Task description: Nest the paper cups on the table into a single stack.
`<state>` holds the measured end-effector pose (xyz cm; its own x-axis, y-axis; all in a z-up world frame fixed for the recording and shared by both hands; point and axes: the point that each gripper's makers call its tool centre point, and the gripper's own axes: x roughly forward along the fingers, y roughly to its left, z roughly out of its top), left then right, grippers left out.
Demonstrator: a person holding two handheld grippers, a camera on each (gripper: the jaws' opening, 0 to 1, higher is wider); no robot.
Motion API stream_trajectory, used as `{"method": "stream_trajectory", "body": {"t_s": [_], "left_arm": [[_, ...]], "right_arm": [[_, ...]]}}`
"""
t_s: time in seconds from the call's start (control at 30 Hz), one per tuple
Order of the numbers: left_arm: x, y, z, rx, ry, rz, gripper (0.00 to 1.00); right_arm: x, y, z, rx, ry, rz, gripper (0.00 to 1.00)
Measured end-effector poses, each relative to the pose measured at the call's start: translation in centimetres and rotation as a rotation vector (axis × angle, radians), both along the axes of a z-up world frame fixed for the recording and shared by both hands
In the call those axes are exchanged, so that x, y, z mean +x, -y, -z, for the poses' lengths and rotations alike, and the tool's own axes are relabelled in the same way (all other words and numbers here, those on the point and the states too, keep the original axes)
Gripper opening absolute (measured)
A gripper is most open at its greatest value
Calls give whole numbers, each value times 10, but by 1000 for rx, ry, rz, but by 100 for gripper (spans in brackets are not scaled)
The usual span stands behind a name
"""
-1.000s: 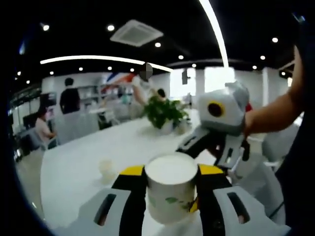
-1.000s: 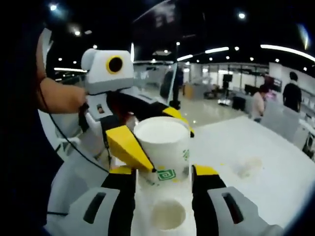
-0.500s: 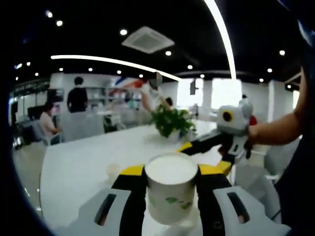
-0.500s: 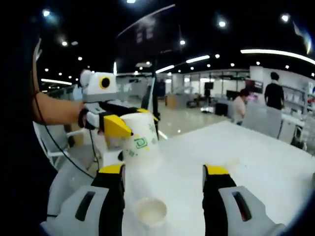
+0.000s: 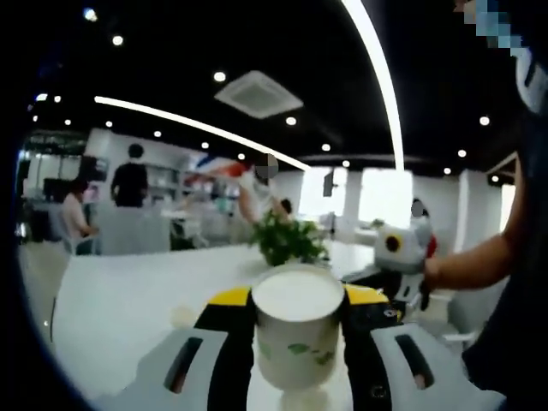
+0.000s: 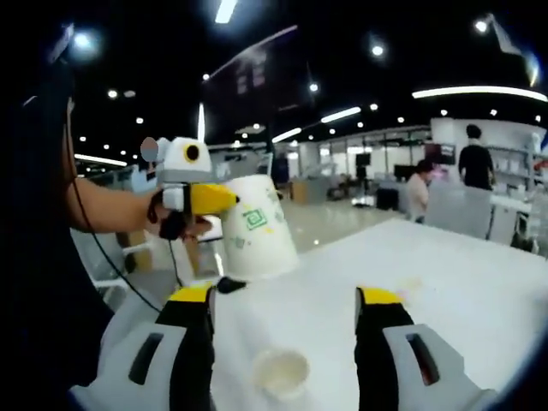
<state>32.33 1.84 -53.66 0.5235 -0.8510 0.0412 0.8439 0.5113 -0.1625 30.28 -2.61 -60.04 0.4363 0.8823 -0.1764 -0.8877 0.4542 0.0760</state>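
Your left claw grips a paper cup raised above the white tabletop, while your right claw stands open over a second cup resting on that tabletop.

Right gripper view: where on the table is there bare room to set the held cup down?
Bare white table stretches right of the right gripper, out toward the far edge. Tighter between its open jaws, where a paper cup stands, and left, where the left gripper holds the printed cup.
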Motion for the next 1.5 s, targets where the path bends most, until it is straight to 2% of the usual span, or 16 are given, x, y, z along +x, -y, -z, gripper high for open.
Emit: {"method": "stream_trajectory", "body": {"t_s": [0.2,0.33,0.47,0.57,0.63,0.8,0.93,1.0,1.13,1.23,1.3,1.43,1.5], "left_arm": [[-2,3,-12,-103,-16,1,38],[-4,5,-9,-100,-21,9,38],[-3,-2,-6,-108,-29,-1,38],[-4,-6,1,-75,-30,8,38],[-9,-8,7,-51,-49,46,38],[-26,-9,21,4,-116,192,38],[-33,-9,25,38,-122,256,38],[-38,-9,27,77,-96,298,38],[-41,-10,28,93,-93,331,37],[-45,-9,29,105,-89,351,37],[-46,-8,34,125,-81,352,37],[-50,-4,36,131,-67,355,37],[-51,-2,38,135,-60,357,37]], "right_arm": [[-14,-16,-11,60,-22,-60,57],[-21,-23,-23,108,-24,-93,52],[-19,-21,-25,120,-36,-96,47],[-17,-17,-27,128,-42,-103,45],[-17,-15,-29,127,-46,-111,42],[-25,-15,-36,153,-76,-173,32],[-32,-18,-40,158,-93,-216,26],[-36,-19,-40,152,-105,-240,24],[-41,-22,-44,171,-122,-261,21],[-38,-21,-46,186,-108,-242,20],[-39,-21,-44,186,-126,-244,20],[-43,-21,-46,198,-143,-260,10],[-45,-22,-48,217,-165,-269,8]]}}
